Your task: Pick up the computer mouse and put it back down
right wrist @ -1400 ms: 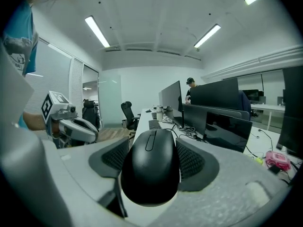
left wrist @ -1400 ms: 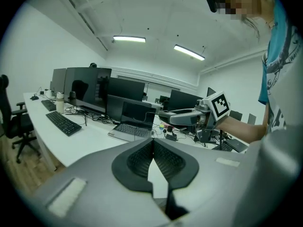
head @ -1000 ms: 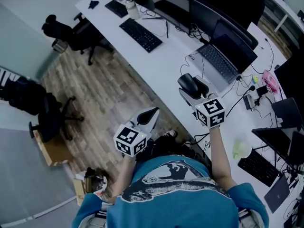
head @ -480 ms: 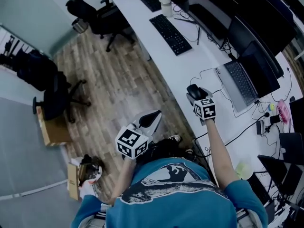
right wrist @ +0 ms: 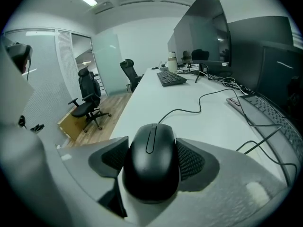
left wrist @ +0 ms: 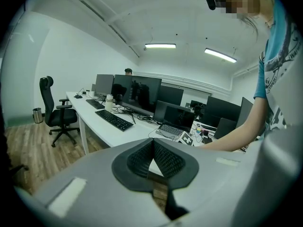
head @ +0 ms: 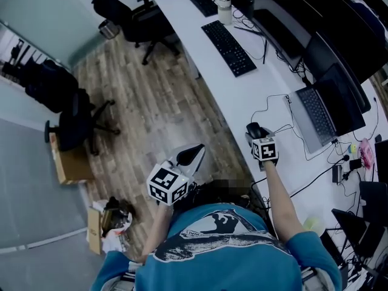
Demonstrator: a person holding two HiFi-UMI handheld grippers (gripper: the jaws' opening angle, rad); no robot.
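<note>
Right arm: we reach forward with the arm stretched straight, the right gripper [head: 257,136] tipped downward over the long white desk [head: 242,96].
Right grip: its jaws stand apart and clamp the rounded black computer mouse [right wrist: 151,160] by its two sides.
Mouse place: just inside the desk's near edge; we cannot tell whether its underside touches the top.
Mouse cable: the thin black cable [right wrist: 189,109] curls away at 1 o'clock in the right gripper view.
Left arm: we hold the left gripper [head: 191,152] close to the body at 9 o'clock of the right one, over the wooden plank floor [head: 157,114].
Left grip: jaws together, nothing between them.
Edges: the desk rim passes at 9 o'clock of the mouse.
Open room: bare white top ahead; the open grey laptop [head: 321,117] lies at 2 o'clock, the flat black keyboard [head: 227,39] well apart near 11 o'clock.
</note>
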